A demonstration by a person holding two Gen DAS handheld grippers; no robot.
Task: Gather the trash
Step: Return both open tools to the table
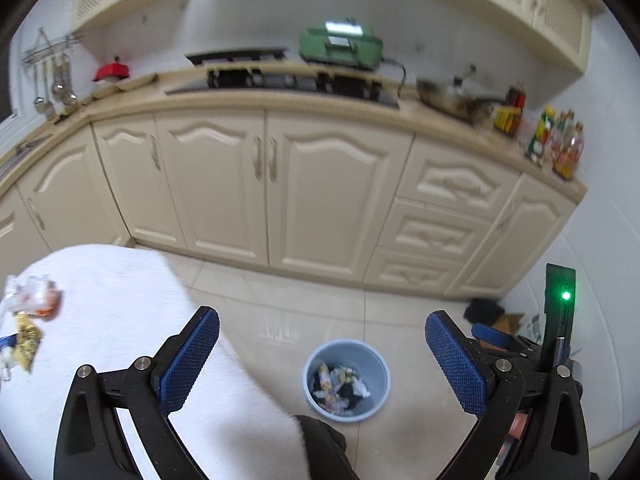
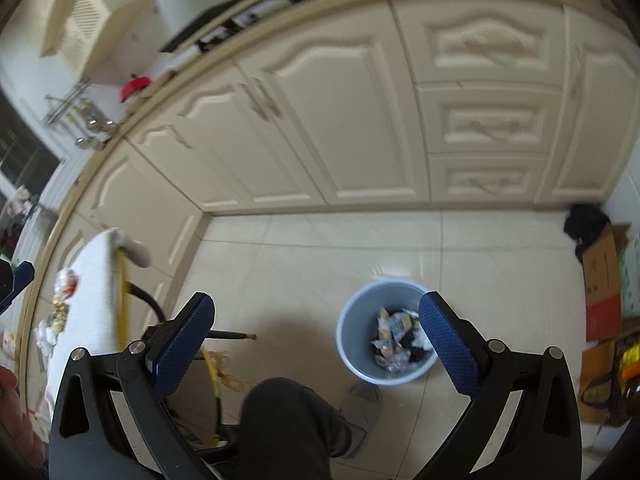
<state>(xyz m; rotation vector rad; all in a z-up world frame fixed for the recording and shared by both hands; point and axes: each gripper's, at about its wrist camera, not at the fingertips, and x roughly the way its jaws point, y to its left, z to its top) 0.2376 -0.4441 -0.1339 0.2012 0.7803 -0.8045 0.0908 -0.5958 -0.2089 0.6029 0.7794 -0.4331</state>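
A light blue trash bin (image 1: pixel 346 380) stands on the tiled floor with several crumpled wrappers inside; it also shows in the right wrist view (image 2: pixel 386 338). Several wrappers (image 1: pixel 30 312) lie at the left end of a table under a white cloth (image 1: pixel 120 320); they also show in the right wrist view (image 2: pixel 64 300). My left gripper (image 1: pixel 322 352) is open and empty, held above the table's edge and the bin. My right gripper (image 2: pixel 316 332) is open and empty, high above the floor just left of the bin.
Cream kitchen cabinets (image 1: pixel 280 192) with a counter and stove run across the back. Cardboard boxes (image 2: pixel 604 280) and a dark bundle (image 2: pixel 586 224) sit at the right wall. The person's dark-trousered leg (image 2: pixel 288 420) and grey slipper (image 2: pixel 364 404) are beside the bin.
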